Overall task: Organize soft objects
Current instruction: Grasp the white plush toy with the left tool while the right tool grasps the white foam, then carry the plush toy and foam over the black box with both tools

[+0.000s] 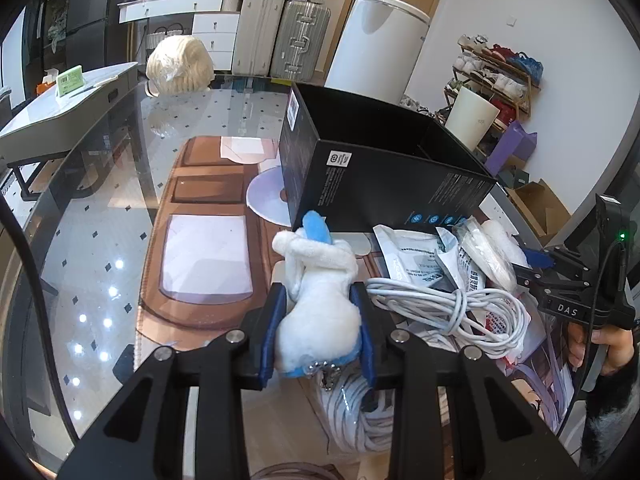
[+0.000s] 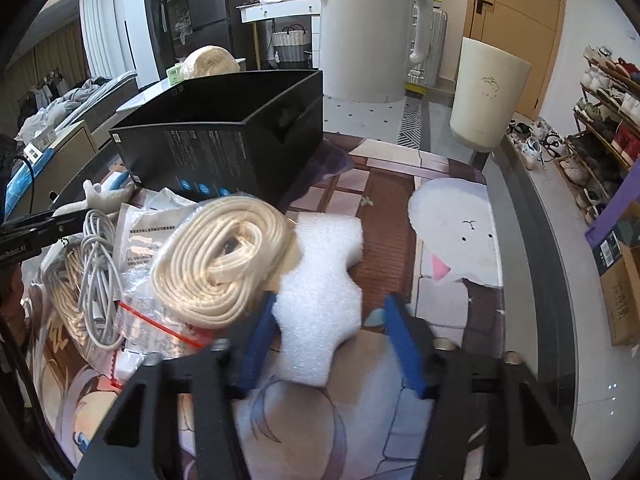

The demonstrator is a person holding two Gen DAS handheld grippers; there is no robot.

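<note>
In the left wrist view my left gripper point(image 1: 320, 312) is shut on a white plush toy point(image 1: 320, 288) with blue parts, its blue pads pressing both flanks. Just beyond the toy stands an open black box point(image 1: 380, 168). In the right wrist view a white foam piece point(image 2: 320, 292) lies on the printed mat between the blue fingers point(image 2: 400, 340) of my right gripper point(image 2: 328, 320). The left pad touches the foam; a narrow gap shows at the right pad. The plush toy point(image 2: 108, 192) and black box point(image 2: 224, 140) also show there, far left.
A bagged coil of cream rope point(image 2: 224, 264), a white cable point(image 1: 452, 308) and paper packets point(image 1: 420, 256) are piled beside the foam. A white kettle point(image 2: 368, 32) and cream cup point(image 2: 488, 100) stand behind. The glass table's edge point(image 2: 540, 240) runs along the right.
</note>
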